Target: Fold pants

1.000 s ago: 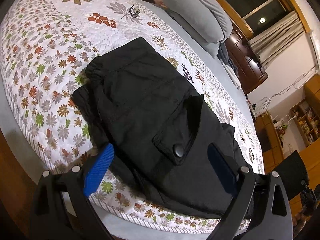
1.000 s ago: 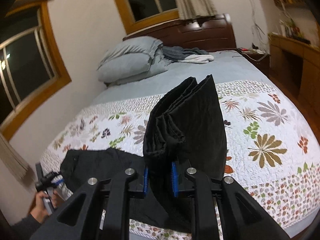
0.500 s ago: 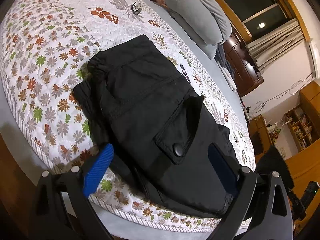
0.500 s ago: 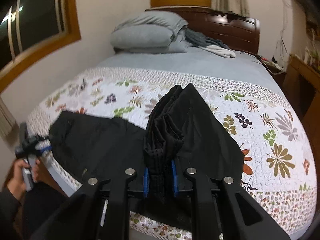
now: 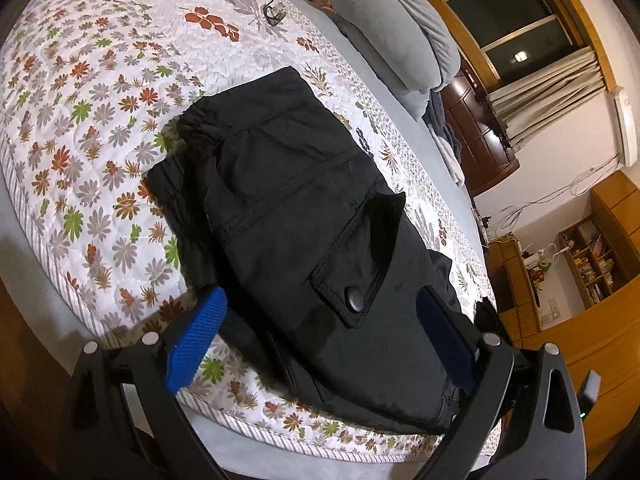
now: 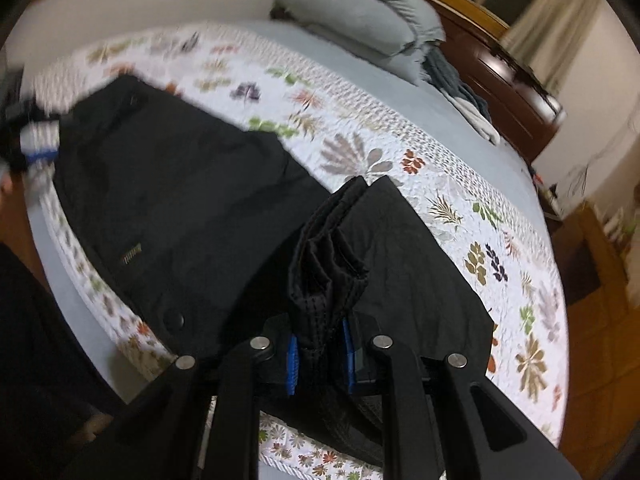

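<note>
Black cargo pants lie on the floral quilt near the bed's front edge, waistband to the far left, a snap pocket near me. My left gripper is open and straddles the pants just above them. My right gripper is shut on the bunched leg cuffs and holds them lifted over the rest of the pants. The left gripper also shows, blurred, in the right wrist view.
Grey pillows and folded clothes lie at the head of the bed by a dark wooden headboard. Small glasses rest on the quilt. Wooden shelves stand to the right. The bed's edge is just below my grippers.
My right gripper has carried the leg cuffs leftward toward the waistband end, tilting as it goes. My left gripper has barely moved and stays open.
</note>
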`<state>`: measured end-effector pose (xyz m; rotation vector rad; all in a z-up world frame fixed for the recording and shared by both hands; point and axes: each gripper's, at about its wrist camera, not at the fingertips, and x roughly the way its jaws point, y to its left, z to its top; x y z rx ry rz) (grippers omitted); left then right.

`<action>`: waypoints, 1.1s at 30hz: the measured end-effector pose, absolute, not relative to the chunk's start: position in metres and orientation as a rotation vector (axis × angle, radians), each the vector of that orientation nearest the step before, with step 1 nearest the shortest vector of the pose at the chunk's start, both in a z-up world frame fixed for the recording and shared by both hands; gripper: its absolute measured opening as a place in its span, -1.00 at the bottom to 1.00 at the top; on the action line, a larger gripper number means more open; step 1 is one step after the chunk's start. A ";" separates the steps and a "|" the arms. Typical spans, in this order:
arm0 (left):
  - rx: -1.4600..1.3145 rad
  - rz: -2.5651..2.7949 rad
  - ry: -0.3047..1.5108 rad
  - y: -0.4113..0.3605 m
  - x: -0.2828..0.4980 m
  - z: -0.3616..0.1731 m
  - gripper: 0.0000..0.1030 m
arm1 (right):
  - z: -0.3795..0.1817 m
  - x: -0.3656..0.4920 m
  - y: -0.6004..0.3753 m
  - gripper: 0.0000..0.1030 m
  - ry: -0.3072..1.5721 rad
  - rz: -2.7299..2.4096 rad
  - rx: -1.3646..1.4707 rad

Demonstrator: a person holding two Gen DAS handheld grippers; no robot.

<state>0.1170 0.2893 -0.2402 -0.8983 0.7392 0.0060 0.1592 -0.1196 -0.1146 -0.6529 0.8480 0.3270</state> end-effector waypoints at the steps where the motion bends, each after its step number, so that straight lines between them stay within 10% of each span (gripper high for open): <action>1: -0.897 0.007 0.741 0.289 0.117 -0.240 0.85 | -0.121 0.157 -0.115 -0.67 0.847 0.322 -0.683; 17: -0.895 0.014 0.749 0.284 0.125 -0.240 0.87 | -0.192 0.128 -0.073 -0.61 0.781 0.239 -1.080; 26: -0.903 0.011 0.749 0.284 0.129 -0.243 0.88 | -0.200 0.095 -0.070 -0.01 0.674 0.271 -1.183; 33: -0.909 0.001 0.743 0.288 0.127 -0.244 0.89 | -0.136 0.096 -0.098 0.03 0.707 0.406 -0.861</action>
